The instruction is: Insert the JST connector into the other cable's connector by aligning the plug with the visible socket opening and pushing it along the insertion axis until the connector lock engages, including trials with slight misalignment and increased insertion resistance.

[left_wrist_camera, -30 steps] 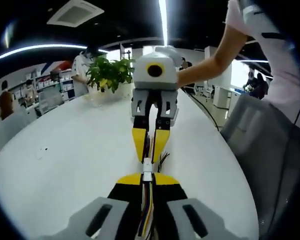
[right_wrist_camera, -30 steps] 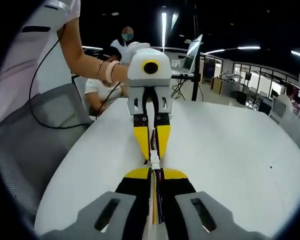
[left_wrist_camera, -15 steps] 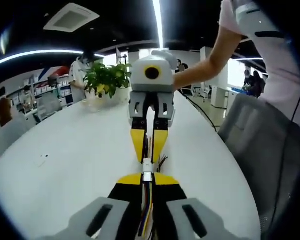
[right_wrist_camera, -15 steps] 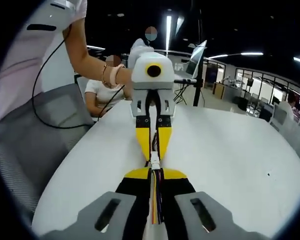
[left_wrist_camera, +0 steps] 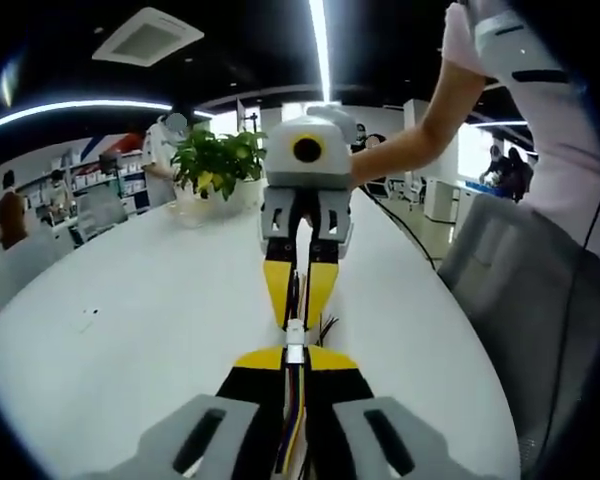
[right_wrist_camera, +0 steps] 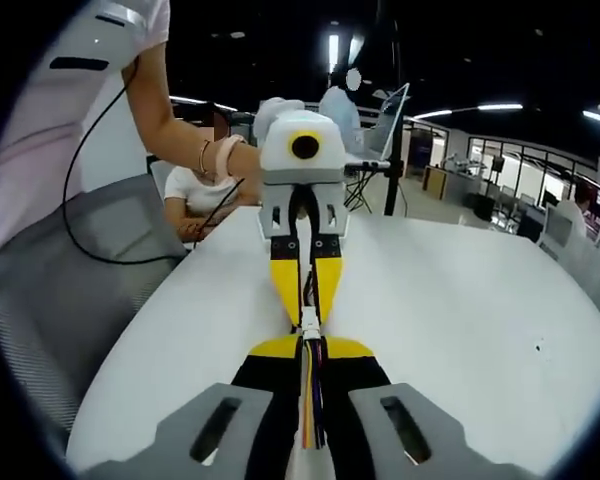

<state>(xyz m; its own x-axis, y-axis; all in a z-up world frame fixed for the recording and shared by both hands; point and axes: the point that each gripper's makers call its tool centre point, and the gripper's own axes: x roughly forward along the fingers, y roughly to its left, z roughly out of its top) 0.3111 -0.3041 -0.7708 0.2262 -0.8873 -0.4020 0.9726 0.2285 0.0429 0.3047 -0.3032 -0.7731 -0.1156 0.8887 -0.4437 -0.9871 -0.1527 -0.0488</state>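
Two hand-held grippers meet nose to nose above a white table (left_wrist_camera: 130,300), each clamped on one end of a wired connector pair. In the left gripper view, the left gripper (left_wrist_camera: 294,362) rises from the bottom centre of the frame, its yellow-tipped jaws pressed together on a bundle of coloured wires (left_wrist_camera: 292,420) that ends in a small white connector (left_wrist_camera: 295,336) at centre frame. The connector's long axis runs straight up the frame, away from the camera, in line with the jaws. Directly above it the right gripper (left_wrist_camera: 301,315) points down toward the camera, jaws likewise closed on the second cable, whose dark wires (left_wrist_camera: 325,325) fan out beside the joint. The two connector halves touch; whether the lock is engaged cannot be told.

The right gripper view mirrors this: one white connector (right_wrist_camera: 309,322) at centre, long axis vertical in the frame, wires (right_wrist_camera: 310,400) trailing to the bottom, with the opposing gripper above.

One potted plant (left_wrist_camera: 218,155) stands at upper left of the left gripper view. A grey chair (right_wrist_camera: 70,270) sits at the left of the right gripper view. No legible writing appears.
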